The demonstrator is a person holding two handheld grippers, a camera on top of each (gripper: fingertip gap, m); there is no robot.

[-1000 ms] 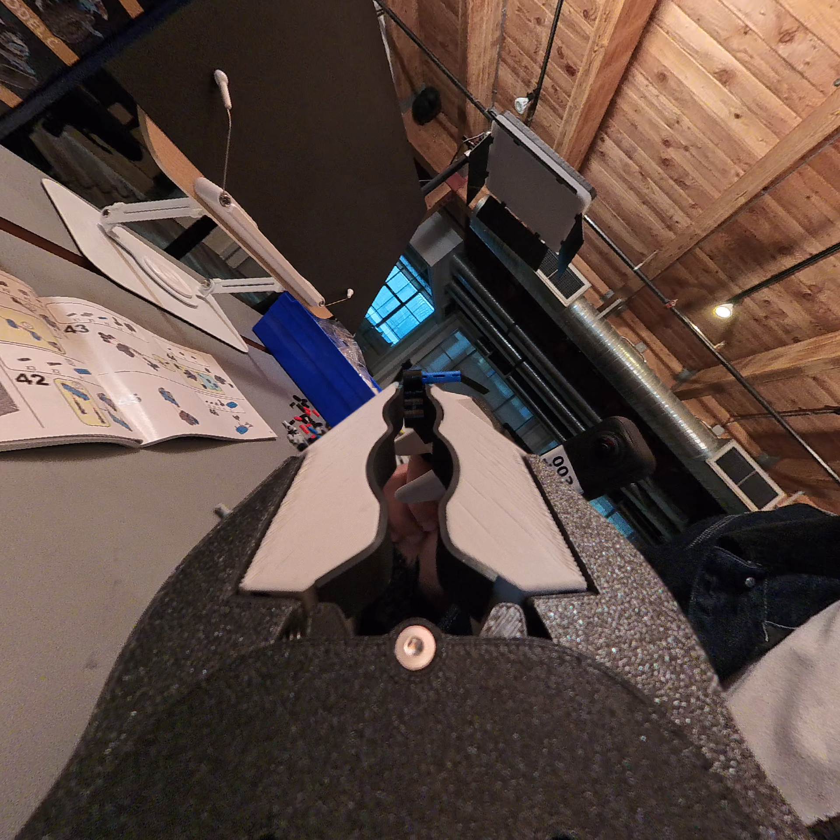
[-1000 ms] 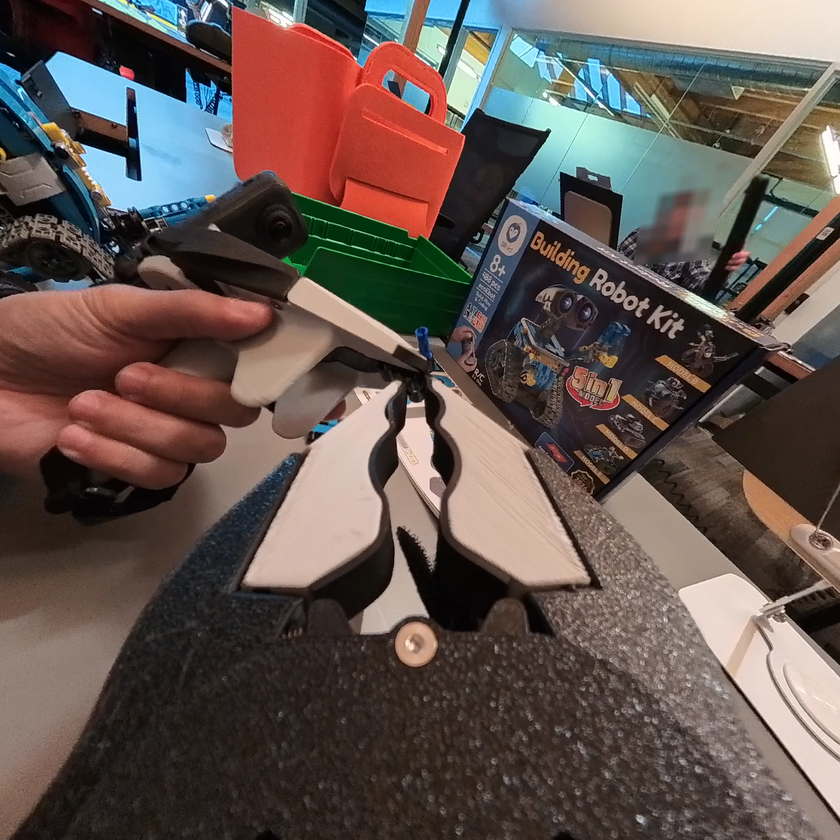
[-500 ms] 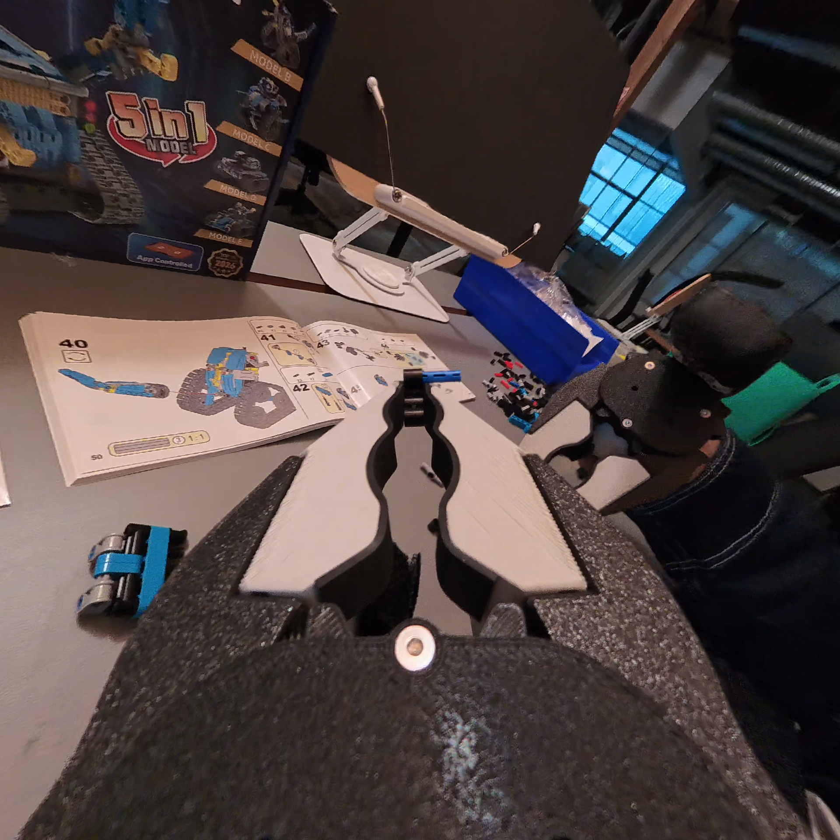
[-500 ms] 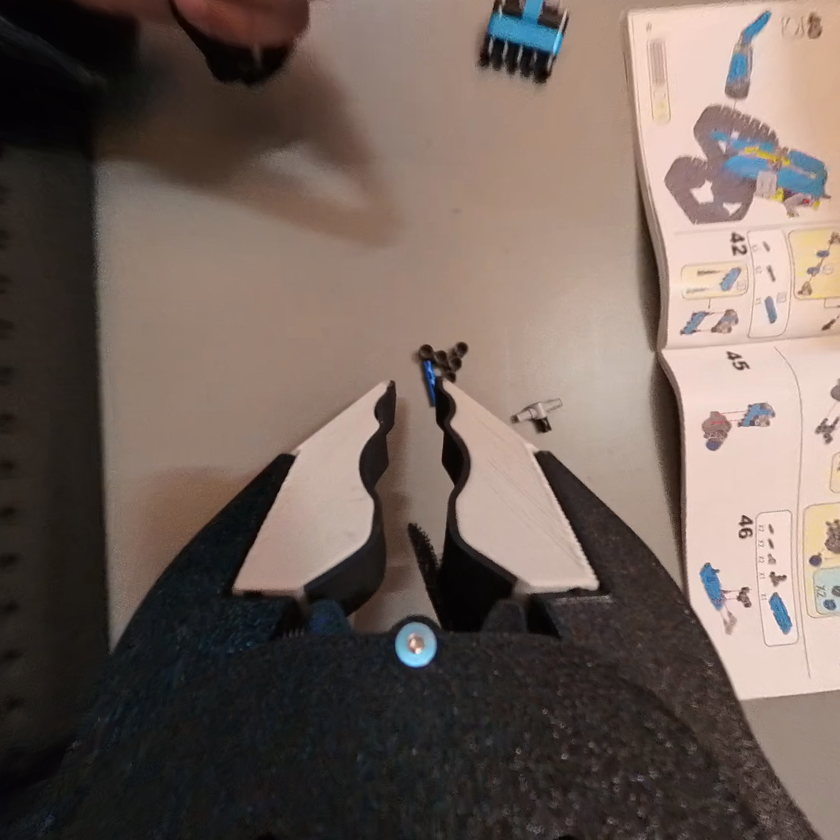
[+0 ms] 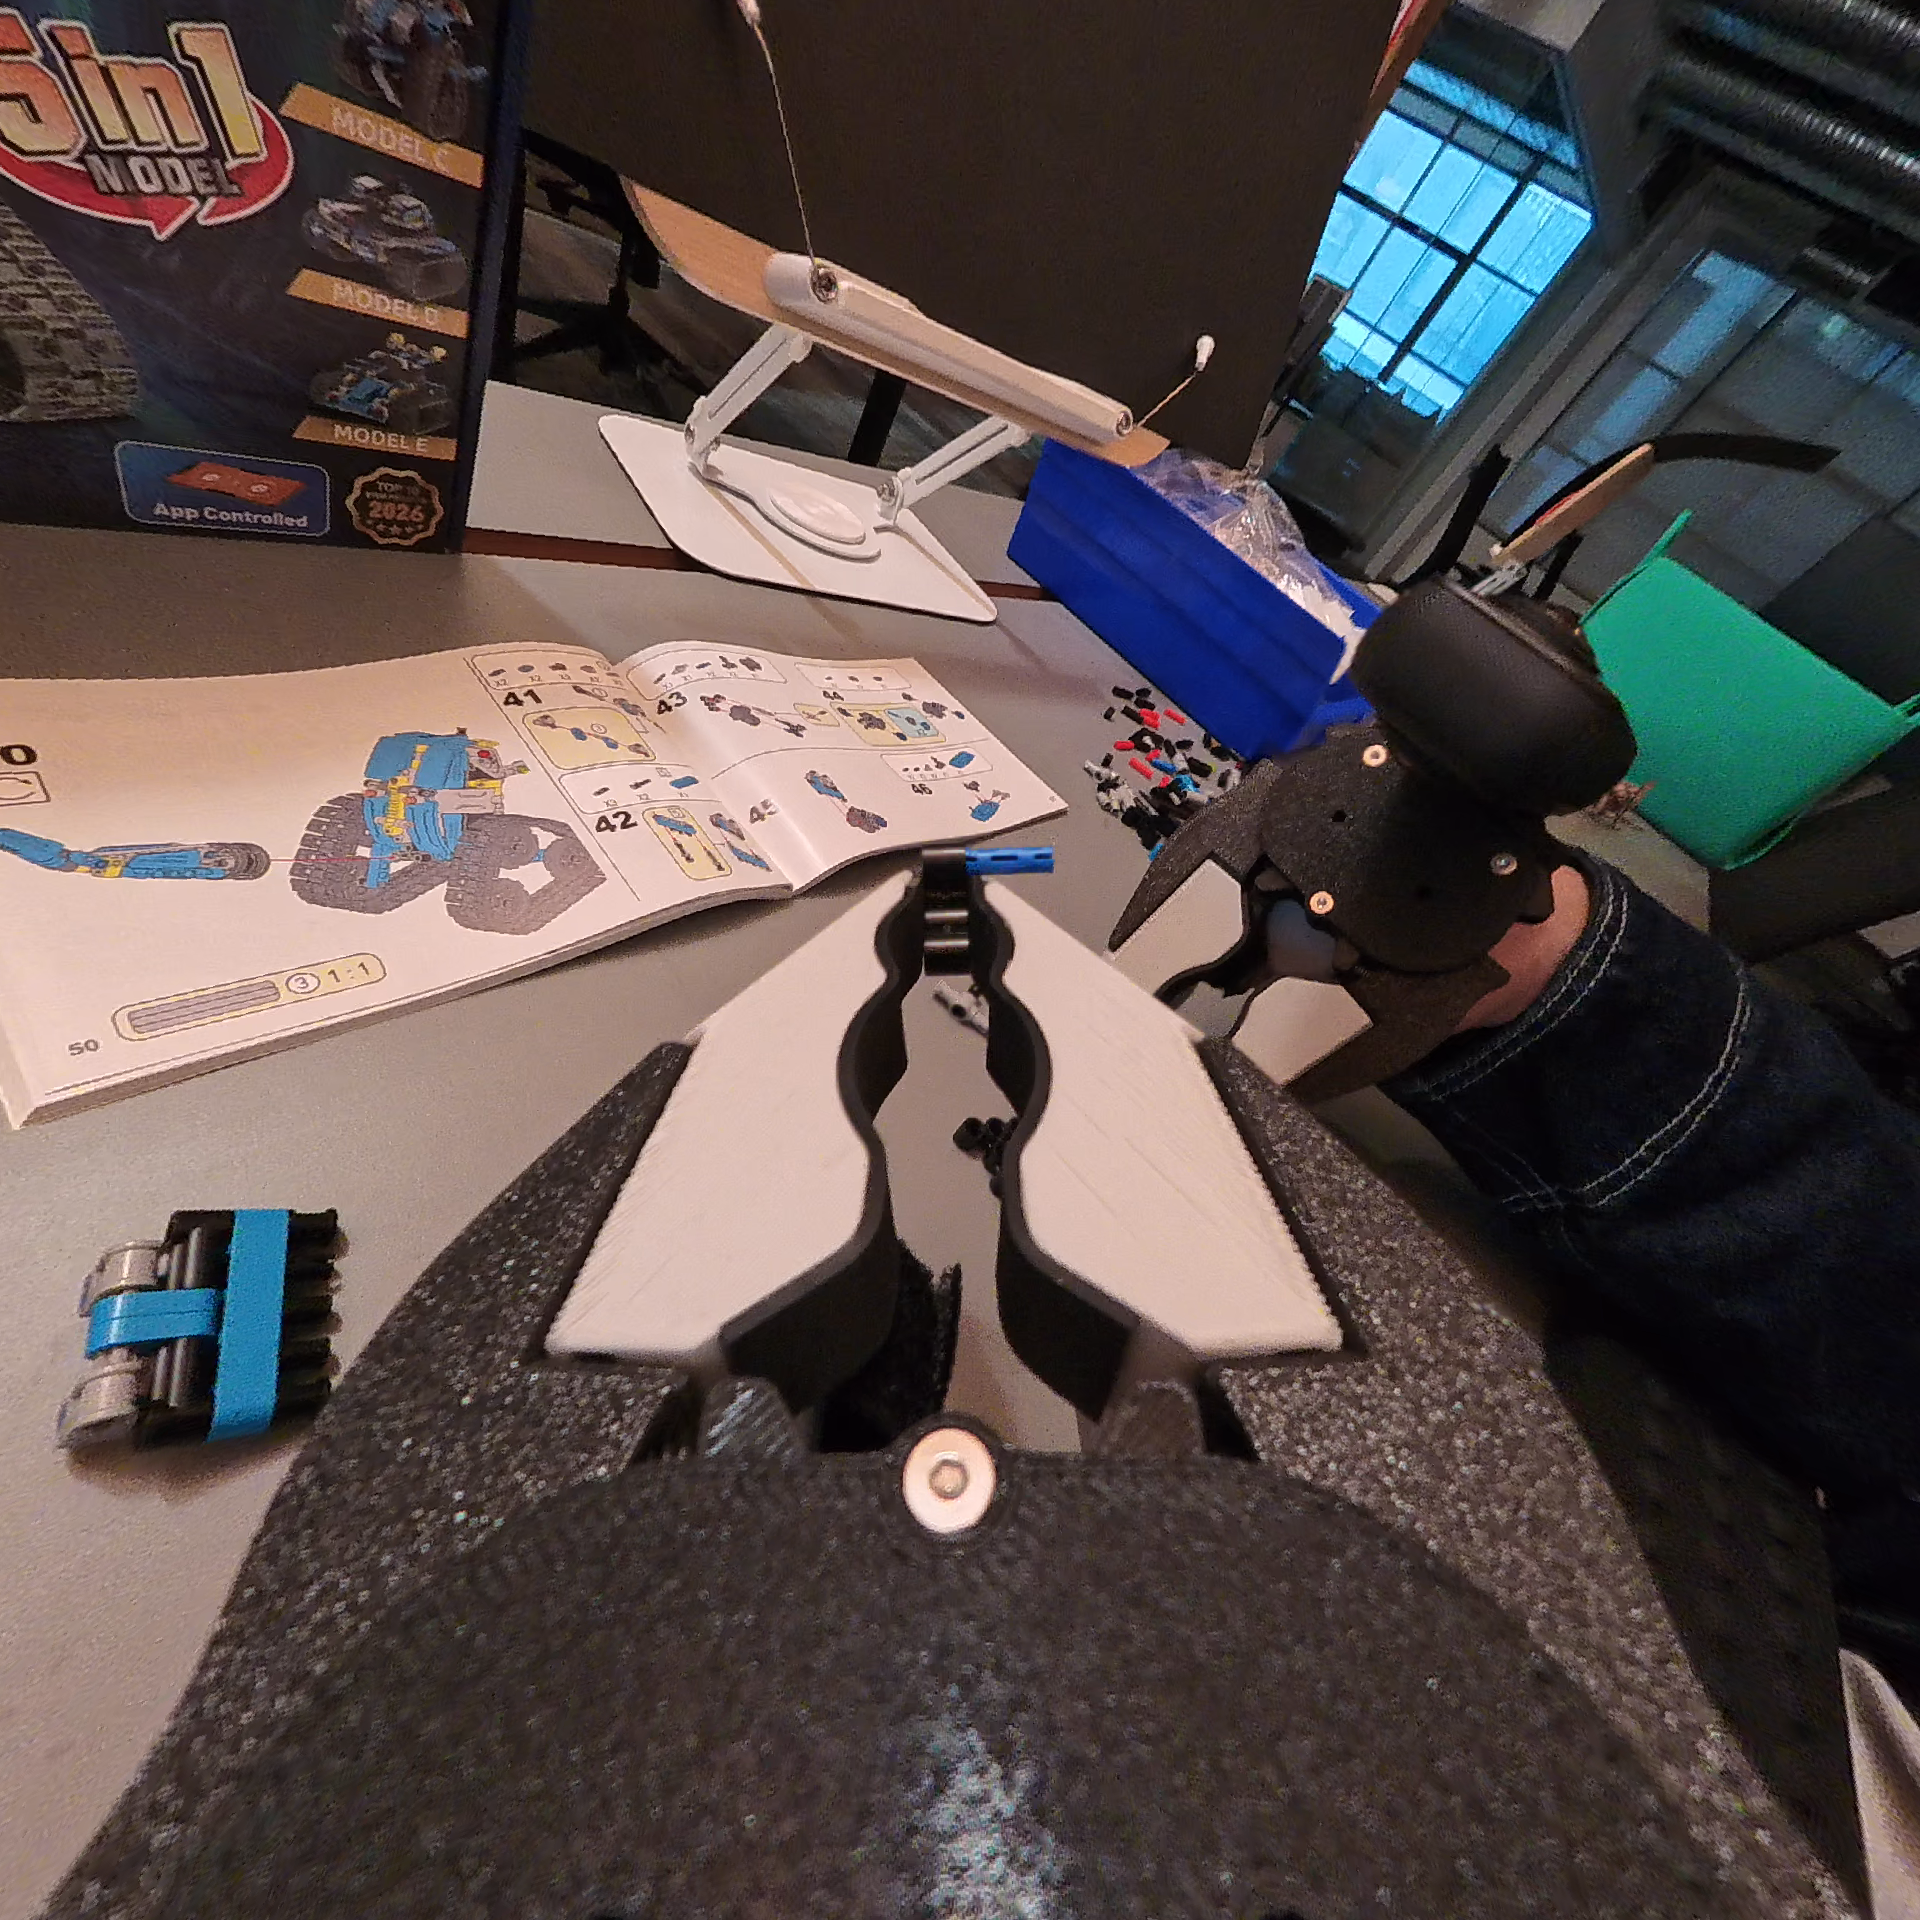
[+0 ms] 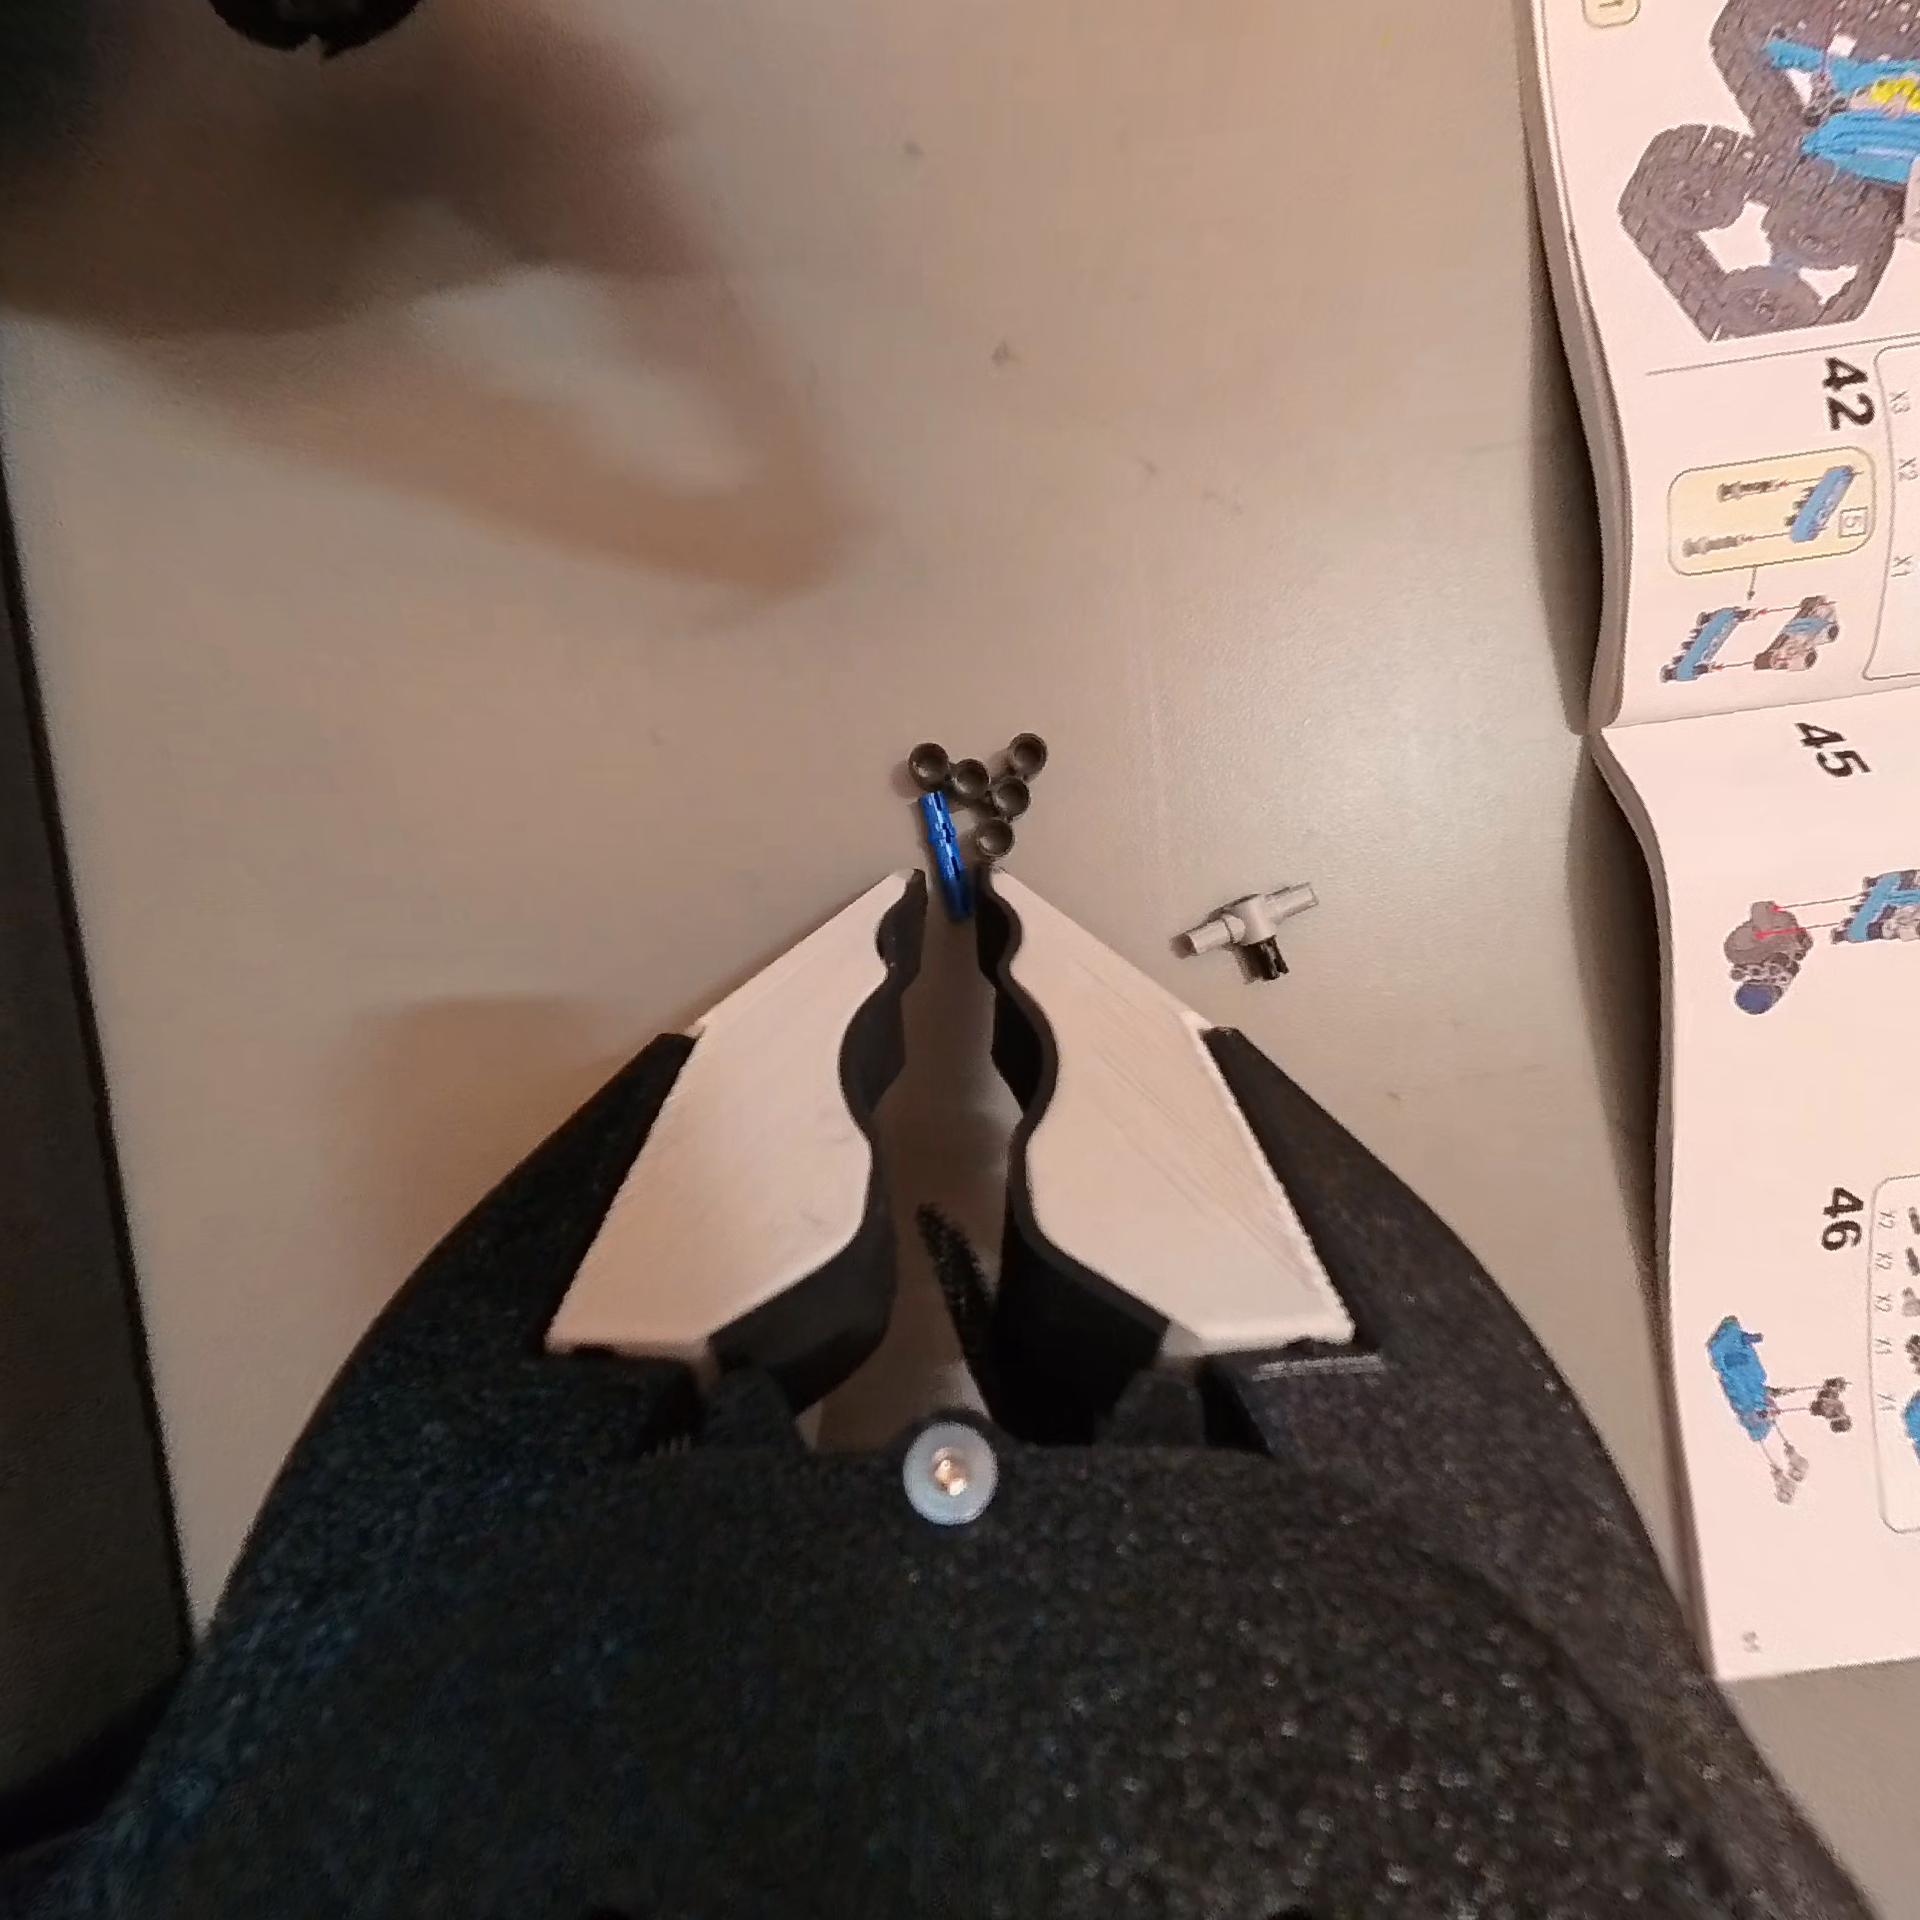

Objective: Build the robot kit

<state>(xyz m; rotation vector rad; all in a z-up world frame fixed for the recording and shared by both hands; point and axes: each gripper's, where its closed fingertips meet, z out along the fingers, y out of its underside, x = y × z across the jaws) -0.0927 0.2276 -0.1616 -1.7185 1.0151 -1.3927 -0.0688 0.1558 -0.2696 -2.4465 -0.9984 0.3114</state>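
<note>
Left gripper (image 5: 948,883), clamped on a black beam with blue pin (image 5: 1006,858), should hold level while the slightly parted, empty right gripper (image 6: 951,883) straddles the small blue plastic pin (image 6: 947,840) on the grey surface (image 6: 520,779).

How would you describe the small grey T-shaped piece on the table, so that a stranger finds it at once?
Start at the open instruction booklet on the grey table. Between its lower page and the right gripper lies the grey T-shaped piece. Unlike the dark rings and blue pin nearby, it is pale grey with a black stub.
</note>
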